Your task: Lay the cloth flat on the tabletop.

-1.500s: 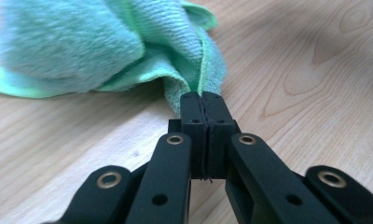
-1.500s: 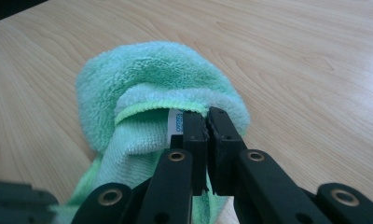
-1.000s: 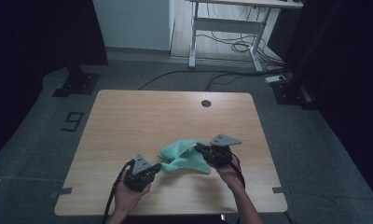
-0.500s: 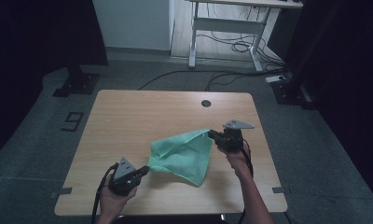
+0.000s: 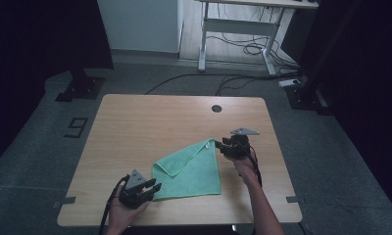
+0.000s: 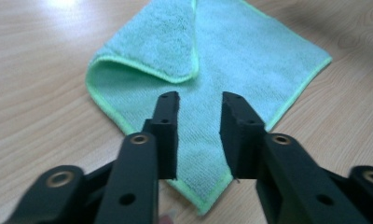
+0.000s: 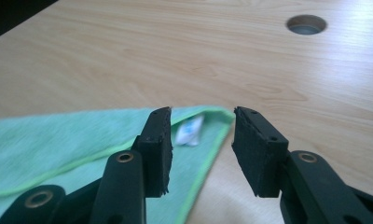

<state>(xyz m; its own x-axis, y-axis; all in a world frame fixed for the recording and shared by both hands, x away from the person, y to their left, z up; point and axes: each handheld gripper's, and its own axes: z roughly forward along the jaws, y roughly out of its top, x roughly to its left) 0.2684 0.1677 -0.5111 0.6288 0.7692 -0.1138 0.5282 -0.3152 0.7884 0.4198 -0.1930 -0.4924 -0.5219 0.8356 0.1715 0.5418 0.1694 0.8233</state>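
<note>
Since the earlier frames, your two grippers have moved apart and the green cloth (image 5: 191, 169) now lies spread on the table (image 5: 150, 122), one corner folded over. Your left gripper (image 5: 152, 188) is at the cloth's near corner, and its jaws have just been opening; they grip nothing. Your right gripper (image 5: 218, 146) is at the far corner by the white label (image 7: 189, 130), its jaws also just opened and empty.

cloth (image 7: 58, 149): left part cut off | label (image 7: 190, 130): print unreadable
</note>
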